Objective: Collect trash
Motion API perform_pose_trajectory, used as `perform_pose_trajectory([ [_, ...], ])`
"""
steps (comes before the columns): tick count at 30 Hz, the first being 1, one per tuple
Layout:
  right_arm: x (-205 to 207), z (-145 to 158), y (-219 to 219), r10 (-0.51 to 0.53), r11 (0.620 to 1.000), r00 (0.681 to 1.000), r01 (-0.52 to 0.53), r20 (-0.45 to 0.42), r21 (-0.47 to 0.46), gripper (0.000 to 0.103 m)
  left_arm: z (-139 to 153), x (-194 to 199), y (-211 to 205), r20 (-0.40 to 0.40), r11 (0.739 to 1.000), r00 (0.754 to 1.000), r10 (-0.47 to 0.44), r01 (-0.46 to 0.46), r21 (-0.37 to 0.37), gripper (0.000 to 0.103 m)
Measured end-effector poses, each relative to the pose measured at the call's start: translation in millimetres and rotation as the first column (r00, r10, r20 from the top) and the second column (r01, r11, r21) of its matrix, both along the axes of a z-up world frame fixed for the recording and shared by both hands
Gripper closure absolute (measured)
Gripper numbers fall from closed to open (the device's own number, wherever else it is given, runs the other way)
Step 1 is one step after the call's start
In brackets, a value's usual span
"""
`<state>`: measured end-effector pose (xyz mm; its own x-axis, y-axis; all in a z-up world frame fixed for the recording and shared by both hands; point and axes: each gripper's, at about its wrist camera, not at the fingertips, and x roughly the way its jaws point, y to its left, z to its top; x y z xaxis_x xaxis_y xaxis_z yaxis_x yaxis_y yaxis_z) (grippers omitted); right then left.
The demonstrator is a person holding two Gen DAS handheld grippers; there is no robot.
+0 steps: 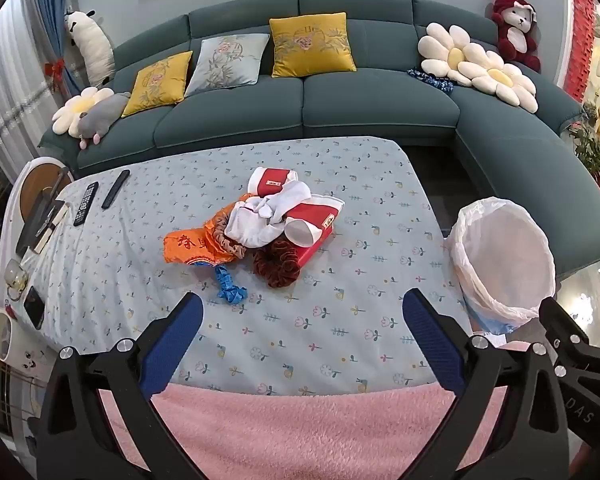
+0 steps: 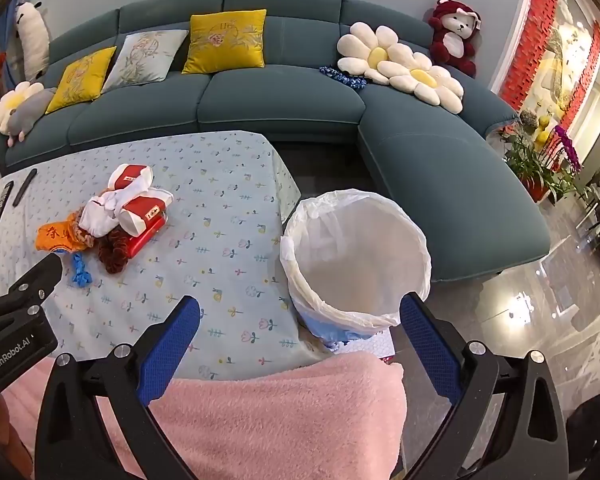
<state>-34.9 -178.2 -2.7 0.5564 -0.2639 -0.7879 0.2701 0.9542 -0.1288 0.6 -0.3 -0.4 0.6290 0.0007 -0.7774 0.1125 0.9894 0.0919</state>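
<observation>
Two grippers hang spread wide with nothing between their blue pads: the left gripper (image 1: 302,304) over the near part of the table (image 1: 340,340), the right gripper (image 2: 300,312) over the table's right edge and the bin (image 2: 356,256). A pink fluffy blanket (image 1: 300,428) covers the table's near edge, so that edge is hidden. The bin, lined with a white bag and empty as far as can be seen, stands on the floor touching the table's right side; its base is cut off behind the blanket. Bare flowered cloth lies open between the grippers and the trash pile (image 1: 260,224) at mid-table: red-and-white paper cups, white tissue, an orange wrapper, a red box, what may be a dark red scrunchie, and a blue scrap at its near edge. Two remotes (image 1: 100,198) lie far left. Behind runs a teal sofa (image 1: 340,100).
</observation>
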Motion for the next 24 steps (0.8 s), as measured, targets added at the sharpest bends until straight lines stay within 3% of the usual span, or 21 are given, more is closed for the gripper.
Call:
perform_pose_trajectory([
  [16, 1, 3, 2, 0.005, 1.0, 1.0, -0.005, 0.009, 0.003, 0.008, -3, 3, 3, 0.026, 1.0, 1.0, 0.014, -0.014, 0.002, 0.008],
  [24, 3, 4, 6, 0.009, 1.0, 1.0, -0.009, 0.01, -0.002, 0.008, -8, 6, 4, 0.003, 1.0, 1.0, 0.017, -0.017, 0.0, 0.007],
])
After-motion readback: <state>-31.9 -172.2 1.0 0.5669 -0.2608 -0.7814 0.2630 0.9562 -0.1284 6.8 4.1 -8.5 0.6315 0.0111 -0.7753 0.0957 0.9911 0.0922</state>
